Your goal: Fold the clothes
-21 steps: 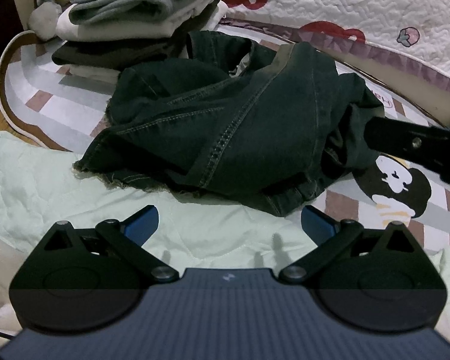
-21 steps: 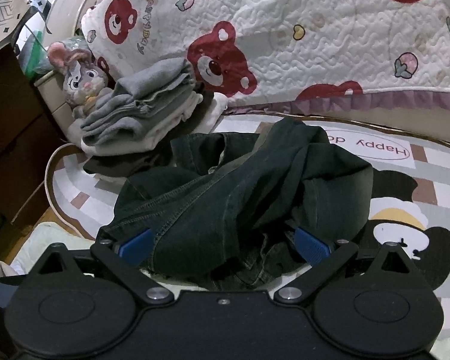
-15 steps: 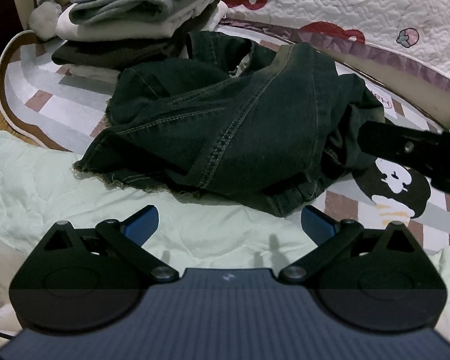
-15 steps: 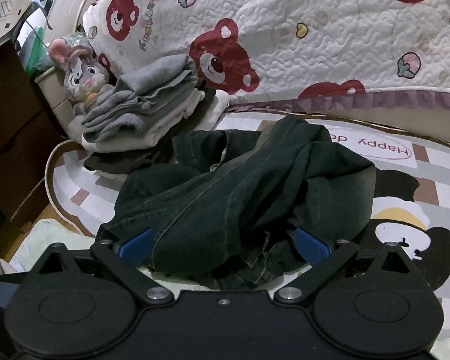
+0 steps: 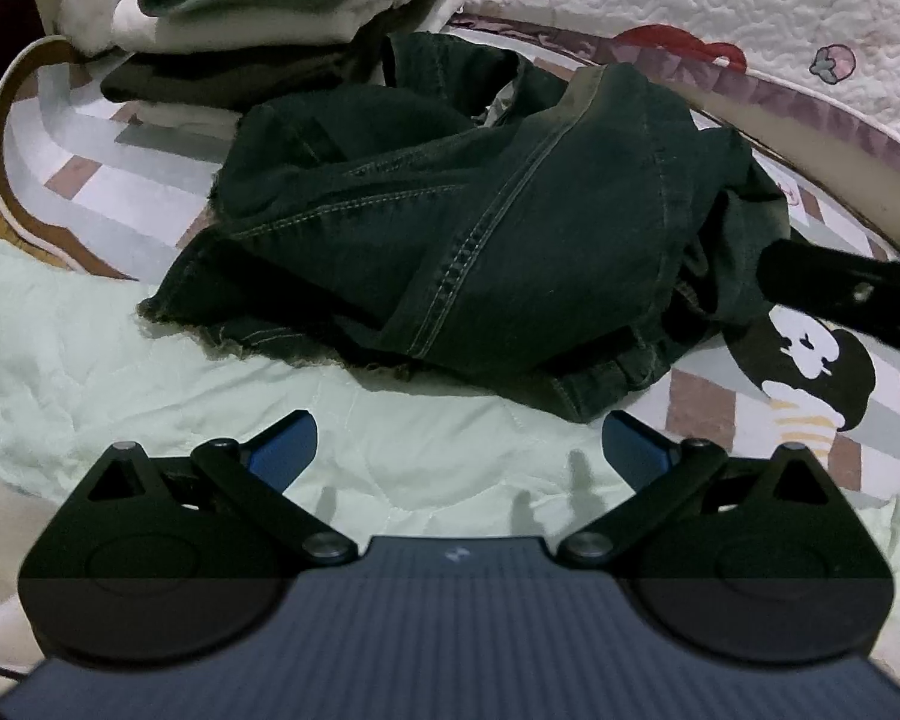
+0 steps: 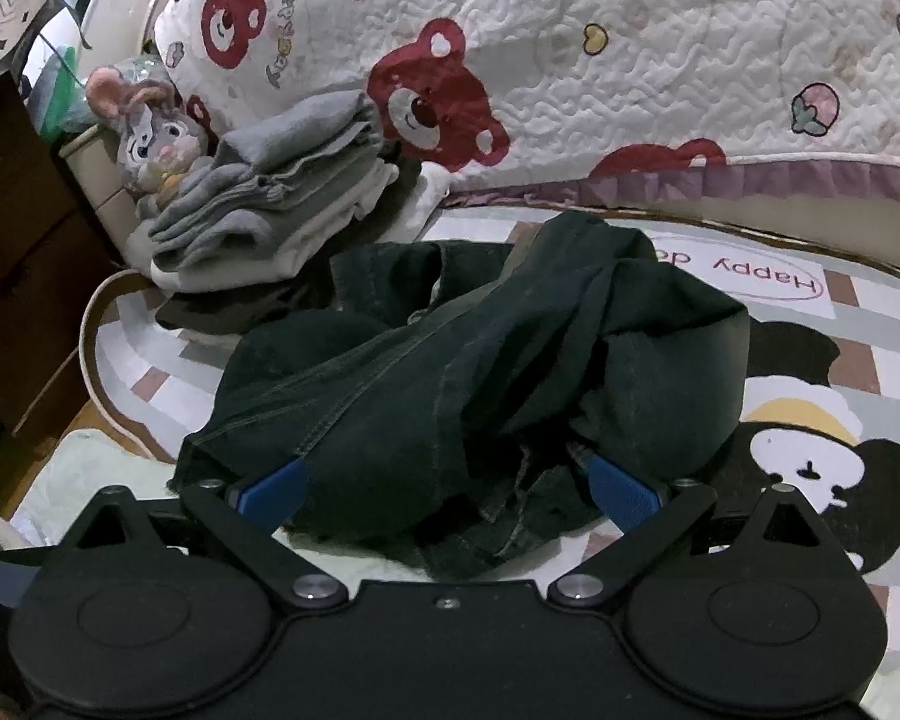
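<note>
A crumpled pair of dark green denim jeans lies in a heap on the patterned mat; it also shows in the right wrist view. My left gripper is open and empty, hovering over a pale green quilt just in front of the jeans' frayed hem. My right gripper is open, its blue fingertips straddling the near edge of the jeans heap. The right gripper's black arm shows in the left wrist view at the jeans' right side.
A stack of folded grey, white and dark clothes stands behind the jeans at the left, also in the left wrist view. A plush rabbit sits beside it. A white quilt with red bears rises behind. The mat has a panda print.
The right gripper has moved slightly forward and down, closer over the jeans' near edge. The left gripper and the jeans have barely moved.
</note>
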`<state>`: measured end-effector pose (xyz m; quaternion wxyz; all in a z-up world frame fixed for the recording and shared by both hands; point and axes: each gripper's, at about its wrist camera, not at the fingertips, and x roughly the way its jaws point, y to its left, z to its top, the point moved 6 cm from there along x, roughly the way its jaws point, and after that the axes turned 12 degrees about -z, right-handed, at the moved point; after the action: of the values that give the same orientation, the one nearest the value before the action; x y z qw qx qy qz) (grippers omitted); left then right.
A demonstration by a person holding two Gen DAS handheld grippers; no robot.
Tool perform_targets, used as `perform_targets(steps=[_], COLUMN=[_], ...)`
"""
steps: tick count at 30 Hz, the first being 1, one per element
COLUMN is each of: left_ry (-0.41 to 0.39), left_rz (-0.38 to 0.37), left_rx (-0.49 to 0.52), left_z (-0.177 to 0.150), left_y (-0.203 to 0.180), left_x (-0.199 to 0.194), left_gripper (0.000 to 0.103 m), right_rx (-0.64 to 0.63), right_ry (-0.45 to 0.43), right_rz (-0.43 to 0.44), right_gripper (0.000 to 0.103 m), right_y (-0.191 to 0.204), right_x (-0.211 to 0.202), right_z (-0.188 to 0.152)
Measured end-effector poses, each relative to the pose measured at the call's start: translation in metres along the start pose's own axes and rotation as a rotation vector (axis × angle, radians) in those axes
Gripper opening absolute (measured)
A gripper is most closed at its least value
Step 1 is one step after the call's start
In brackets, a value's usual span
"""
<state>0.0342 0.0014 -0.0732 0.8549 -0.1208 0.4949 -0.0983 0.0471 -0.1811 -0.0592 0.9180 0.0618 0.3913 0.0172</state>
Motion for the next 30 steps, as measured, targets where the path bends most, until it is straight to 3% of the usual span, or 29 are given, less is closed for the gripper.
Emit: perform_targets(steps=[3,5,7,9,12,16,17,19,22,24,27,30], left_ry=[-0.021,-0.038,-0.07,-0.119,-0.184,-0.162,-0.154,-0.116,-0.123,-0.168,-0.195,-0.213], left_rz=[0.01,-0.002,-0.029,-0.046,-0.06,-0.082,-0.088,-0.146,-0.219,-0.246,-0.273,-0.232], left_rx=[0.022,0.023,0.02,0.012,0.052,0.049,0.046,-0.005,-0.084,-0.086,-0.023,0.052], left_z=[0.002,0.009,0.023,0.04,0.064,0.07,0.071,0.062,0.049,0.04,0.036,0.039], left_y=[0.002,0.003,0.005,0.009,0.013,0.022,0.024,0.03,0.04,0.042,0.037,0.037], left_x=[-0.005,-0.01,-0.013,-0.014,-0.01,0.019,0.026,0.044,0.06,0.061,0.059,0.057], left_gripper=[0.103,0.103,0.103,0.103,0.103,0.095,0.074,0.049,0.049,0.051,0.052,0.06], right_rx=[0.171,0.35,0.509,0.648,0.782,0.692,0.662,0.604,0.445,0.361,0.391,0.493], right_ry=[-0.074,-0.042,0.077,0.269,0.458,0.541,0.556,0.589,0.599,0.6,0.631,0.659], right_rz=[0.041,0.054,0.121,0.228,0.322,0.245,0.22,0.178,0.067,0.027,0.064,0.121], right_gripper=[0.102,0.102,0.099,0.086,0.084,0.085,0.085,0.085,0.085,0.085,0.085,0.085], right_y=[-0.038,-0.074,-0.103,-0.121,-0.133,-0.131,-0.13,-0.129,-0.124,-0.124,-0.126,-0.129], right_x=[0.0,0.011,0.032,0.06,0.089,0.103,0.106,0.112,0.126,0.14,0.167,0.193], right_z=[0.006,0.013,0.018,0.021,0.029,0.069,0.08,0.102,0.139,0.154,0.155,0.14])
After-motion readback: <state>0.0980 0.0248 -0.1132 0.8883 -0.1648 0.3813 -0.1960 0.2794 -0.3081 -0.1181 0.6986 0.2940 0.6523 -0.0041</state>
